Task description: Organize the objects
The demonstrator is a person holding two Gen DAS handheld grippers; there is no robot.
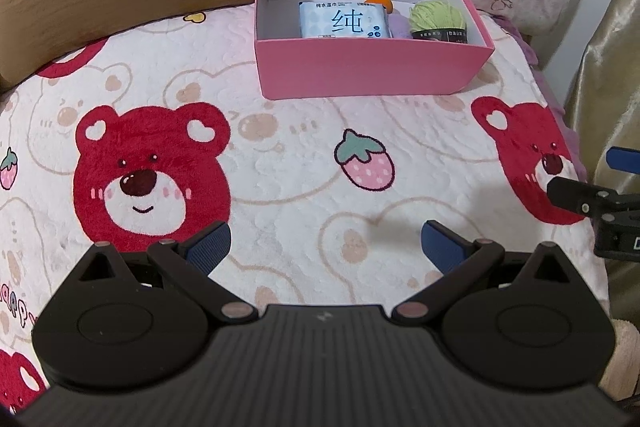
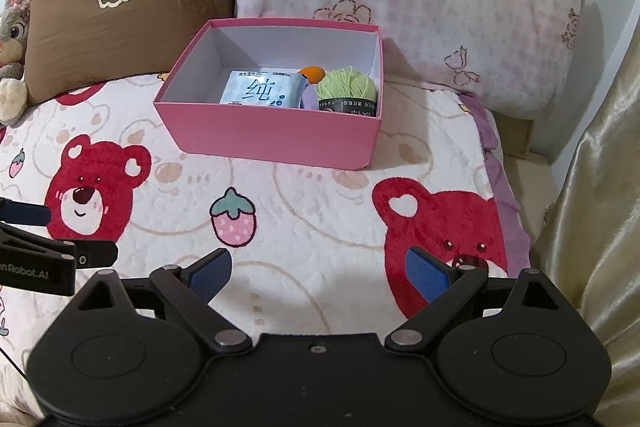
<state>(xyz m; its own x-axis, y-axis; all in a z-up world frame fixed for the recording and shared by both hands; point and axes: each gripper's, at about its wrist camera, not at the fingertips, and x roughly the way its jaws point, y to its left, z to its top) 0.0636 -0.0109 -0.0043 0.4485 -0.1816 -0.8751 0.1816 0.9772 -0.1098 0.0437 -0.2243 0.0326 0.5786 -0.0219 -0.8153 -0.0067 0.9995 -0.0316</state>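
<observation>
Hovering over the bear-print blanket (image 1: 280, 155), the left gripper (image 1: 325, 247) has its blue-padded fingers spread wide with nothing between them; the right gripper (image 2: 318, 273) is equally released and empty, low at the 6 o'clock edge of its own view; each tool's tip peeks into the other's view at the side.

The pink box (image 1: 368, 71) sits at 12 o'clock, well apart from both grippers, its back edge close to the pink pillow (image 2: 420, 7); inside lie a wet-wipe pack (image 1: 344, 21) toward the left, a green yarn ball (image 1: 438, 19) at the right wall, an orange item (image 1: 378, 1) behind them and a lilac thing (image 1: 400, 27) wedged between, both too hidden to name. No loose object shows on the blanket, so the sorting looks largely done.

Risks from here, as I judge them: the box stands on soft, quilted bedding, so a downward push on its rim could tip it or crumple the card wall; the yarn could snag on a ridged pad and unwind if lifted carelessly; the slick wipe pack could slip from a shallow pinch; the two tools, near one another, could collide if both reach in together. A brown cushion (image 2: 120, 7) and plush rabbit (image 2: 14, 27) sit at 10 o'clock.
</observation>
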